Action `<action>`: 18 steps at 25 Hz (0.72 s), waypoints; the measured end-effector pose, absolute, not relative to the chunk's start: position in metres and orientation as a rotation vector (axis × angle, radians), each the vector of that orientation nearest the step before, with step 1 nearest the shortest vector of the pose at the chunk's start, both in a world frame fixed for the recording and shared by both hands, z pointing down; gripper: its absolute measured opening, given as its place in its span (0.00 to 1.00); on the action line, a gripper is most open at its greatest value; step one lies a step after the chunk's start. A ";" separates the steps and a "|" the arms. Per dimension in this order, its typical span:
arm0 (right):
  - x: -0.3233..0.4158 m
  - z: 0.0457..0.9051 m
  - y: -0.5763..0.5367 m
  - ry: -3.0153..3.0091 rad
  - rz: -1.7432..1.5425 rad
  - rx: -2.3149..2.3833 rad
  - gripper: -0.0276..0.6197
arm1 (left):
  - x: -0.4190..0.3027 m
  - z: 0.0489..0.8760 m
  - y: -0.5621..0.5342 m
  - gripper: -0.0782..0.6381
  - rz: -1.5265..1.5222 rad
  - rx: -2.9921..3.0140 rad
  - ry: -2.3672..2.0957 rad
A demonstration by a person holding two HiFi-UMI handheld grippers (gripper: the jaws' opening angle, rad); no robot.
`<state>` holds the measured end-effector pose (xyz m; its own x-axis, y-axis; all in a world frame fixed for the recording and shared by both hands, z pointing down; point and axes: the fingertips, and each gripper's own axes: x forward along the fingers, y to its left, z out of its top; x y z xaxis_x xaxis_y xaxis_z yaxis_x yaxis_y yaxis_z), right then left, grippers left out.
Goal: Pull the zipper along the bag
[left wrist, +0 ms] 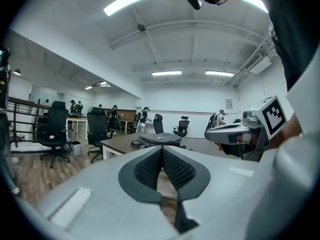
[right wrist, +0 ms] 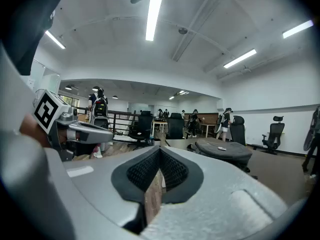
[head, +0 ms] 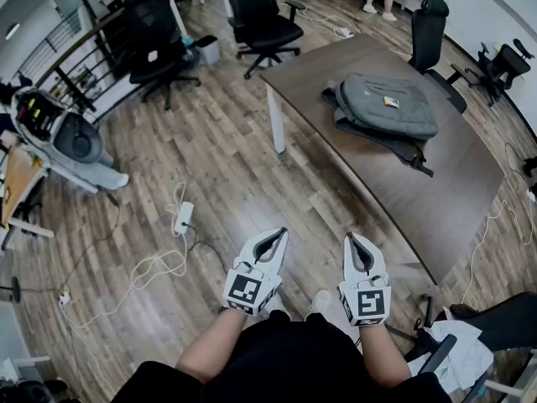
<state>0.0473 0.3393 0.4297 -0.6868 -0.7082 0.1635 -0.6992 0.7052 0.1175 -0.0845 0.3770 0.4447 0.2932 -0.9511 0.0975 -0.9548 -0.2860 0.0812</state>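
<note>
A: Two grippers, what state are they in?

B: Both pinched together, nothing between the jaws. The left gripper (head: 282, 232) and right gripper (head: 351, 236) are held side by side, level, just off the table's (head: 457, 187) near edge, over the floor (head: 210, 166).

A: And the bag?

B: The bag (head: 388, 107) lies flat on the table, towards its far half, with a white tag on top. It's well apart from both grippers; neither touches it.
</note>
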 end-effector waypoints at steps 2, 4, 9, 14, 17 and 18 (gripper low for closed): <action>0.044 0.430 0.339 -2.719 -0.070 1.132 0.05 | -0.089 0.441 0.376 0.13 0.039 2.418 -1.809; 0.041 0.430 0.340 -2.720 -0.075 1.132 0.05 | -0.093 0.441 0.376 0.13 0.027 2.419 -1.810; 0.029 0.426 0.336 -2.718 -0.104 1.136 0.05 | -0.105 0.439 0.374 0.13 0.010 2.432 -1.808; 0.012 0.418 0.336 -2.744 -0.127 1.160 0.05 | -0.127 0.435 0.373 0.13 -0.012 2.451 -1.826; 0.009 0.412 0.332 -2.761 -0.154 1.202 0.05 | -0.136 0.432 0.366 0.13 -0.033 2.471 -1.820; 0.010 0.410 0.329 -2.760 -0.160 1.221 0.05 | -0.139 0.432 0.363 0.13 -0.037 2.477 -1.814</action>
